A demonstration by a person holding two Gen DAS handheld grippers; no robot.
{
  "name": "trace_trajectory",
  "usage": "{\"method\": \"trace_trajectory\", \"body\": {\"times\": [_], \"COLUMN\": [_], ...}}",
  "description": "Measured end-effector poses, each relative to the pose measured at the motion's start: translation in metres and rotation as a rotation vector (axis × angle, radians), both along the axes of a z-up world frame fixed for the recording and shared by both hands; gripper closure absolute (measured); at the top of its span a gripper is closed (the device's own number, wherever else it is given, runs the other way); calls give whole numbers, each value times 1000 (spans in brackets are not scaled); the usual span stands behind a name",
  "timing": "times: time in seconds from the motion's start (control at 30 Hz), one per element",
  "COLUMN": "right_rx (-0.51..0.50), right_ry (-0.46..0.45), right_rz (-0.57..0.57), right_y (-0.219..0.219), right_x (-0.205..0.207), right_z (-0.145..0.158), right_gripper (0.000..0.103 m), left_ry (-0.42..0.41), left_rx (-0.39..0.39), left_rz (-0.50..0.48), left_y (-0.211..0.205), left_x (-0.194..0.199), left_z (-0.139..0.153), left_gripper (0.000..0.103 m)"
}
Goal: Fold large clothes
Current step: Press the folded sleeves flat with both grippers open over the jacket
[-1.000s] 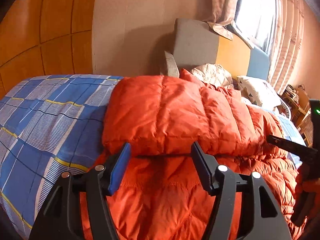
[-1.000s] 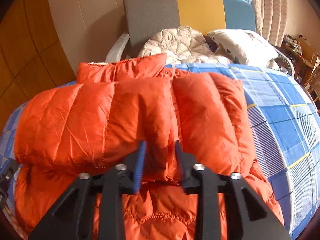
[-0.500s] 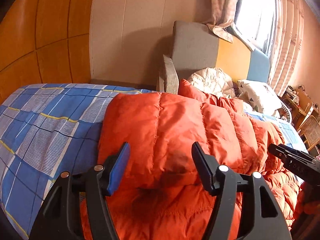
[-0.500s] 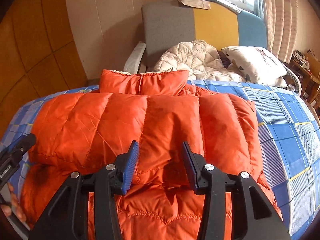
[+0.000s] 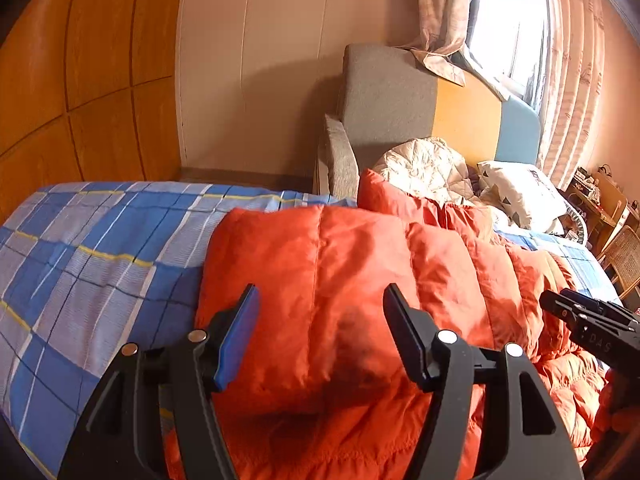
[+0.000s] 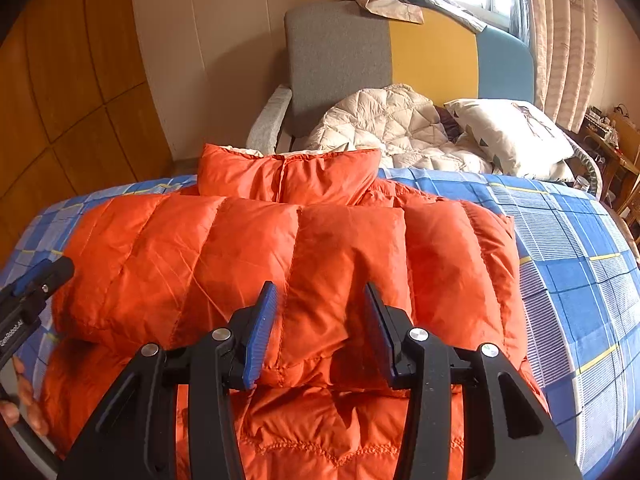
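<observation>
An orange puffy down jacket (image 5: pixel 360 280) lies on the blue plaid bed, its upper part folded over the lower part; it also shows in the right wrist view (image 6: pixel 280 248). My left gripper (image 5: pixel 320 308) is open and empty, just above the folded layer's left end. My right gripper (image 6: pixel 318 304) is open and empty, over the folded layer's near edge towards the right. The right gripper's tip shows at the right edge of the left wrist view (image 5: pixel 588 320); the left gripper's tip shows at the left edge of the right wrist view (image 6: pixel 36 284).
The blue plaid bedsheet (image 5: pixel 92 248) extends to the left of the jacket and to its right (image 6: pixel 580 248). Beyond the bed stands a grey, yellow and blue sofa (image 6: pixel 400 52) holding a cream quilted coat (image 6: pixel 384 124) and a white pillow (image 6: pixel 516 136). A wooden wall panel (image 5: pixel 80 80) is at the left.
The right gripper has opened from nearly shut to wide. Both grippers have lifted and drawn back from the jacket, so more of the wall and sofa shows.
</observation>
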State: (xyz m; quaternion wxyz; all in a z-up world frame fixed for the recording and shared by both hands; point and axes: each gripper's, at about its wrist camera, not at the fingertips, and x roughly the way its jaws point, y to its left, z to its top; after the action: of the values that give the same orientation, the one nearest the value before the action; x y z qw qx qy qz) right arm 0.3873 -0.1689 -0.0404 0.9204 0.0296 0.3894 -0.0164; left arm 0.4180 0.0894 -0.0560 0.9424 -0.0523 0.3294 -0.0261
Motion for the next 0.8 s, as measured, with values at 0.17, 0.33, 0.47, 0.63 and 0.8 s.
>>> {"method": "trace_trajectory", "body": {"times": [0.17, 0.33, 0.47, 0.63, 0.8], "right_rx": [-22, -40, -75, -116, -145], "right_ry": [17, 68, 85, 107, 103], "right_rz": [-6, -15, 0, 22, 41], "right_y": [3, -1, 1, 5, 7], "right_x": [20, 41, 52, 66, 76], "right_z": [-5, -24, -40, -60, -78], "right_gripper": [59, 59, 57, 56, 56], "left_ry": [18, 85, 117, 142, 166], "left_rx": [-17, 15, 11, 10, -16], "left_rz": [-13, -10, -9, -7, 9], "left_y": [-1, -2, -1, -2, 0], "left_x": [25, 45, 53, 61, 69], "left_z": [3, -25, -46, -66, -83], "left_gripper": [39, 40, 39, 38, 38]}}
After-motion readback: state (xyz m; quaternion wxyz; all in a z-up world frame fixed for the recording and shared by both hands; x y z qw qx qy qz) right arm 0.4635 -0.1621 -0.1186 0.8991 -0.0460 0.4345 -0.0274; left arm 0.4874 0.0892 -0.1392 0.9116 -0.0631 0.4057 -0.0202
